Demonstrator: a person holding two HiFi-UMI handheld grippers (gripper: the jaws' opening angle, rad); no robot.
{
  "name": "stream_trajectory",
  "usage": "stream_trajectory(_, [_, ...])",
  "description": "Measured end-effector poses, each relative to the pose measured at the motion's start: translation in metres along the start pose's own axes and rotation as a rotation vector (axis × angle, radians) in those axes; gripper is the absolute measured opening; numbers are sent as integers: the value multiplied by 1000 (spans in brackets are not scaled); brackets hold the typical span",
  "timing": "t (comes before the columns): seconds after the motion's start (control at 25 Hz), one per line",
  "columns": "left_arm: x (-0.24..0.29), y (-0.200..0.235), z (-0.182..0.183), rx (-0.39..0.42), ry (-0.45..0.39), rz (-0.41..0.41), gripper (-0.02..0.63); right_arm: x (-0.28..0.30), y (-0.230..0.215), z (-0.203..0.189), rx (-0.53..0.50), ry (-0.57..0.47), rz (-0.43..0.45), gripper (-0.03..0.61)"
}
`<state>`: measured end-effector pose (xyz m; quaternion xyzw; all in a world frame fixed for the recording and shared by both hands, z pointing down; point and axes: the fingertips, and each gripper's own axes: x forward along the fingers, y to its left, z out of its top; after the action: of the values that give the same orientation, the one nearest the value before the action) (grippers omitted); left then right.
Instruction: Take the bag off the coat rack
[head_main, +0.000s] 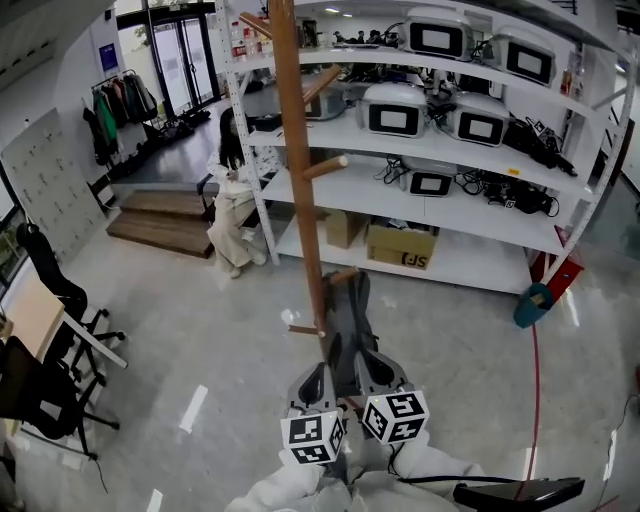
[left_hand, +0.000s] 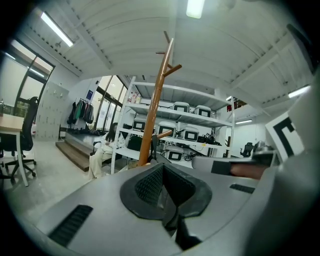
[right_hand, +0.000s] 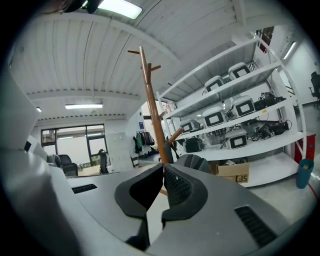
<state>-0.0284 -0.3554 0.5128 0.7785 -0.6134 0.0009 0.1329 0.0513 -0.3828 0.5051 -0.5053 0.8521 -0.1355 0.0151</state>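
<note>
Workroom with a pale floor, seen steeply from above. At 9 o'clock black chairs (head_main: 60, 285) stand beside a desk. At 11 o'clock a person (head_main: 232, 200) in pale clothes sits by low wooden steps.

Just left of centre a wooden coat rack (head_main: 300, 180) rises, its pole running from 12 o'clock down to the middle, with short pegs angling off it. The bag (head_main: 348, 315) is dark grey and narrow. It hangs from a low peg on the pole's right side, with its long axis running straight down toward 6 o'clock. From 1 to 3 o'clock white shelves (head_main: 480, 262) hold monitors, cables and cardboard boxes.

At 6 o'clock the two grippers are held close side by side, each with a marker cube. The left gripper (left_hand: 162, 168) has its jaws closed tip to tip, with nothing seen between them. The right gripper (right_hand: 163, 166) is likewise closed and empty.

The bag's lower end drops between the two grippers, so it lies at 12 o'clock from both and very near. Whether either touches it cannot be told. The holding peg sits higher, also at 12 o'clock.

The right gripper looks slightly nearer, since the bag hangs on the pole's right. Taking hold would probably call for opening the jaws first, then lifting the bag up along the peg and off its tip.
</note>
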Motion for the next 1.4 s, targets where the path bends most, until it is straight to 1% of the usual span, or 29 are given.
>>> stream_trajectory(0.12, [4,4,3,2,21,-24,0,14,1,10,-5,1,23,14])
stream_trajectory(0.24, [7,8,6,8,28,-40,0,33,-1,14,-26,23,42,14])
stream_trajectory(0.36, [4,14,7,12,25,-38,0,48,-1,19,-42,34,57,15])
stream_trajectory(0.52, [4,22,6,11,27,-22,0,67,1,30,-58,25,63,17])
stream_trajectory(0.56, [5,23,6,9,28,-20,0,71,2,31,-58,28,67,26])
stream_trajectory(0.64, [7,26,7,5,24,-17,0,79,3,31,-60,43,75,78])
stream_trajectory(0.88, [16,36,15,-6,-1,3,0,103,4,35,-96,80,92,86])
stream_trajectory(1.04, [23,46,16,-24,-9,23,0,123,3,31,-135,133,107,110])
stream_trajectory(1.24, [31,54,16,-45,-13,41,0,139,-1,25,-152,182,129,112])
stream_trajectory(1.4, [34,61,12,-57,-2,56,0,147,-4,10,-156,244,141,112])
